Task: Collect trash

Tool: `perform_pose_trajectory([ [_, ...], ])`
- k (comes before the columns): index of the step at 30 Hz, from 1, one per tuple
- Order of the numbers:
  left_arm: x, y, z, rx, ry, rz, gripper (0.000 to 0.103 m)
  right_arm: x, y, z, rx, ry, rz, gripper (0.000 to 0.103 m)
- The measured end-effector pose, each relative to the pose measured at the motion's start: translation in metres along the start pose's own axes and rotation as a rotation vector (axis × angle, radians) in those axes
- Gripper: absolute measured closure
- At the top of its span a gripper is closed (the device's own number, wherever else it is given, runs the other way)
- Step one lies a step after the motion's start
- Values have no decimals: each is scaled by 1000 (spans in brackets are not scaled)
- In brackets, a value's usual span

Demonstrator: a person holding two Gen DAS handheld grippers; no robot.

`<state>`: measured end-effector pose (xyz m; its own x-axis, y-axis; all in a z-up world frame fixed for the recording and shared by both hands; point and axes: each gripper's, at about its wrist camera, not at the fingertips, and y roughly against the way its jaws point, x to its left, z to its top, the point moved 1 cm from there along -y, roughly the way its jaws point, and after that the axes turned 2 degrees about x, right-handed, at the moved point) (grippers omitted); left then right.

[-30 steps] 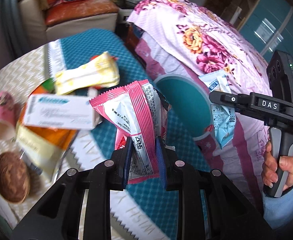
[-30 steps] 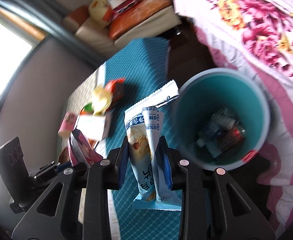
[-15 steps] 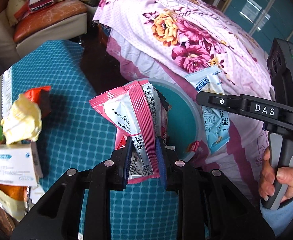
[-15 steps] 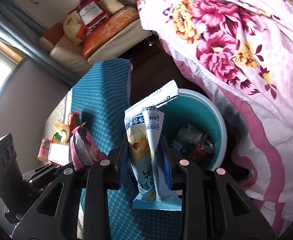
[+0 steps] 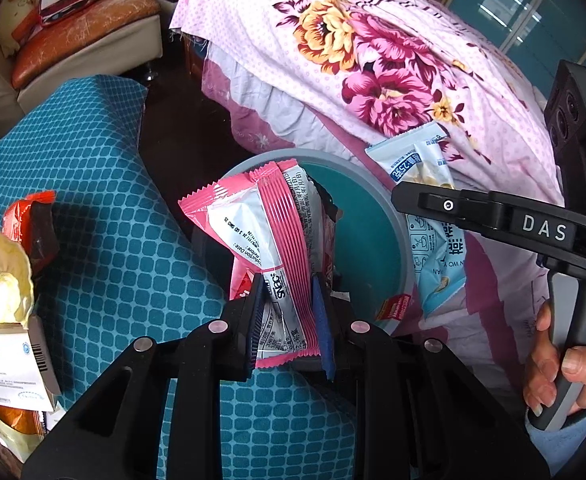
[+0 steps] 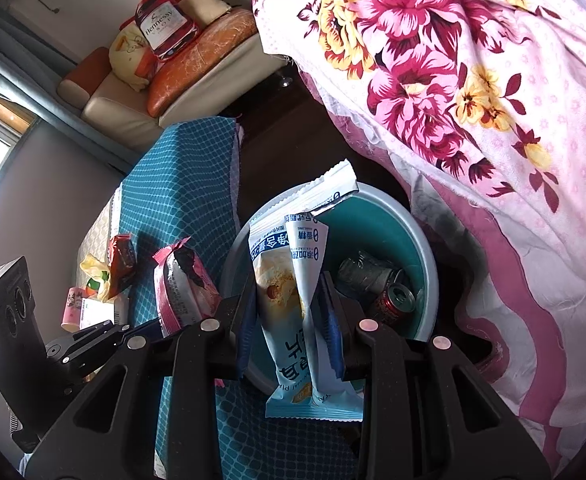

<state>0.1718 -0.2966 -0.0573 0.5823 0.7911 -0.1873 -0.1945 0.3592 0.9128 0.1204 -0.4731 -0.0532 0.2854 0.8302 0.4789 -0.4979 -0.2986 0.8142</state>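
Note:
My left gripper [image 5: 288,312] is shut on a pink snack wrapper [image 5: 269,232] and holds it in front of the teal bin [image 5: 365,216], at its near left rim. My right gripper [image 6: 289,308] is shut on a light blue snack wrapper [image 6: 293,280] and holds it over the bin [image 6: 377,220]. The bin holds a red can [image 6: 393,300] and a crumpled bottle [image 6: 365,272]. The blue wrapper [image 5: 433,240] and right gripper also show at the right of the left wrist view. The pink wrapper [image 6: 181,284] shows left of the bin in the right wrist view.
The table with a teal cloth [image 5: 105,248] carries more trash at the left: a yellow wrapper [image 5: 1,280], a red-brown wrapper [image 5: 33,224], a white box [image 5: 9,364]. A floral bed cover [image 5: 373,60] hangs right behind the bin. A sofa [image 6: 181,68] stands at the back.
Both grippers have carried their wrappers away from the table's trash pile toward the bin. The bin now sits right behind both wrappers and looks larger.

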Motion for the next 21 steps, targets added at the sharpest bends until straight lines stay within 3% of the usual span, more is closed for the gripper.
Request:
perform_pose_trajectory([
  [7,0,0,5,-14,-19,25,62,-4,-1,1,-4,-13,-8,74],
  [9,1,3,5,-24,-15,37,35,-4,0,1,-5,-14,-10,74],
  [11,2,8,3,-52,-13,58,24,-4,0,1,-7,-13,-12,74],
  [21,18,24,-11,-47,32,44,20,4,-5,-1,14,6,-27,74],
])
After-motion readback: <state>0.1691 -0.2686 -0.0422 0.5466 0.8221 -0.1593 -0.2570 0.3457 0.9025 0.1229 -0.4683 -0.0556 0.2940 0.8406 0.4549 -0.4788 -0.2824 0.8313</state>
